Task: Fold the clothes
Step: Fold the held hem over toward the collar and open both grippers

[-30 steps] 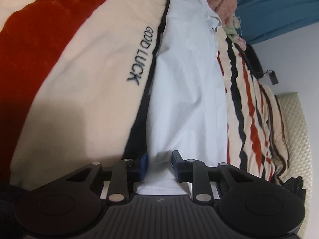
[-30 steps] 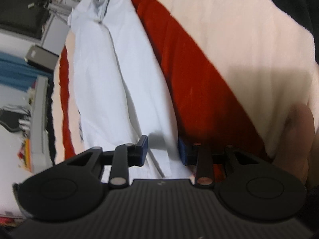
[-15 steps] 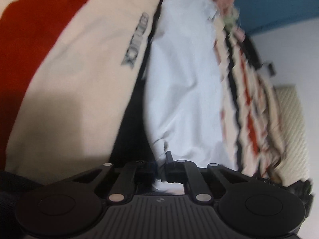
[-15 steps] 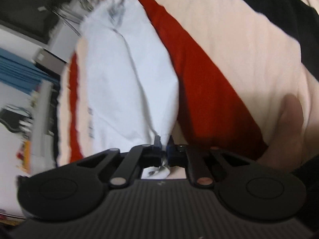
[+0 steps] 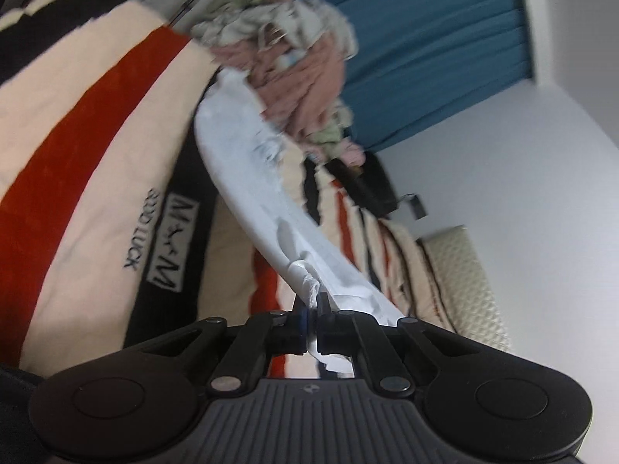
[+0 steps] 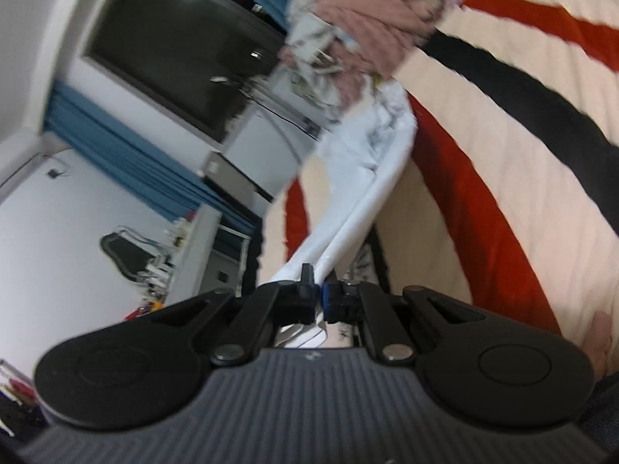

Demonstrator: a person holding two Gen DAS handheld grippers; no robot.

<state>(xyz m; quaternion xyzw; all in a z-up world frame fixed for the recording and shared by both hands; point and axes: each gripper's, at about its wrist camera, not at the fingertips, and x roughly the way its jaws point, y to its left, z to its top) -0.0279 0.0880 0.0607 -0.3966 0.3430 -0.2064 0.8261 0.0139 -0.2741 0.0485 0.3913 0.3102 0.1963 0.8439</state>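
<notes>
Both the left tongs (image 5: 312, 305) and right tongs (image 6: 318, 288) are clamped on the white garment (image 5: 247, 178), stretched above the striped blanket (image 5: 85, 154).

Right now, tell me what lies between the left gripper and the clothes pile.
Only the white garment spans it, from the left gripper up to the clothes pile above the striped blanket; left wrist view.

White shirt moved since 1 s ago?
Yes. White shirt, pinched by both grippers, has lifted off the striped blanket, exposing the M&M label.
</notes>
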